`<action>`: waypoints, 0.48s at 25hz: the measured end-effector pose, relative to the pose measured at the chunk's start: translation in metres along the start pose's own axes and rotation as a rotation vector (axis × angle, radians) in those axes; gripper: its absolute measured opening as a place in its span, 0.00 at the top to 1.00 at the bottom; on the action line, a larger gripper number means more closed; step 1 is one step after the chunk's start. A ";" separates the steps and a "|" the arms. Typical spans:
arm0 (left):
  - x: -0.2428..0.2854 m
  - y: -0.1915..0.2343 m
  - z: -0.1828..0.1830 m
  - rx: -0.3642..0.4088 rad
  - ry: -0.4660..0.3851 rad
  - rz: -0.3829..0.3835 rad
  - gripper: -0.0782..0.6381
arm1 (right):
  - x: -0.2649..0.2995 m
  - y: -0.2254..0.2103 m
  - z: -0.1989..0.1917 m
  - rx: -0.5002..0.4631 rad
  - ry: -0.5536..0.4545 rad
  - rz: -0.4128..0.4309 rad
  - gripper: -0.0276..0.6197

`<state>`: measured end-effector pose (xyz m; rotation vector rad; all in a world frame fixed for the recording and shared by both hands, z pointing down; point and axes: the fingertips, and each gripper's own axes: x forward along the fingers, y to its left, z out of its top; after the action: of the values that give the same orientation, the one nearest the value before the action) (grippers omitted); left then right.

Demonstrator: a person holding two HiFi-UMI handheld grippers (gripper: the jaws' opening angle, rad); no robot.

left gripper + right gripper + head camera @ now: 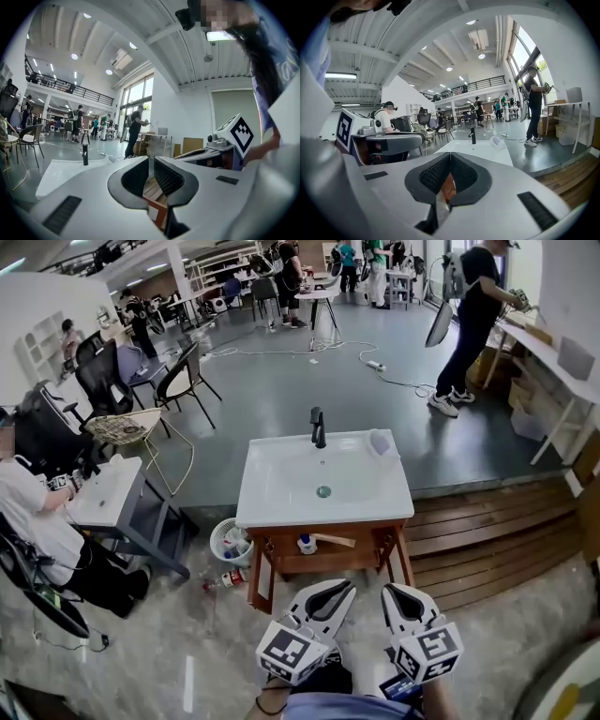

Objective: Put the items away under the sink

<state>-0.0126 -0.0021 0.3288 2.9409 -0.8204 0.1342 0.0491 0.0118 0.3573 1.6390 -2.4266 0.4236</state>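
Note:
The white sink with a black faucet stands on a wooden cabinet straight ahead. On the open shelf beneath it are a small white bottle and a wooden-handled item. Another bottle lies on the floor left of the cabinet. My left gripper and right gripper hang side by side in front of the cabinet, apart from it. Both are shut with nothing between the jaws. The left gripper view shows my left gripper pointing past the sink. In the right gripper view, my right gripper faces the faucet.
A white basket sits on the floor at the cabinet's left. A pale object rests on the sink's back right corner. A wooden step runs along the right. A seated person at a small table is at the left.

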 end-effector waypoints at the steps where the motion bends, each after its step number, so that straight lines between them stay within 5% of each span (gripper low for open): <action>1: 0.001 0.008 0.000 0.002 -0.005 0.001 0.84 | 0.007 0.001 0.002 -0.002 0.002 0.002 0.93; 12: 0.014 0.061 0.002 -0.008 -0.011 -0.022 0.84 | 0.057 -0.009 0.021 -0.004 0.000 -0.052 0.93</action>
<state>-0.0319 -0.0615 0.3318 2.9446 -0.7881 0.1133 0.0368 -0.0479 0.3563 1.6959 -2.3780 0.4108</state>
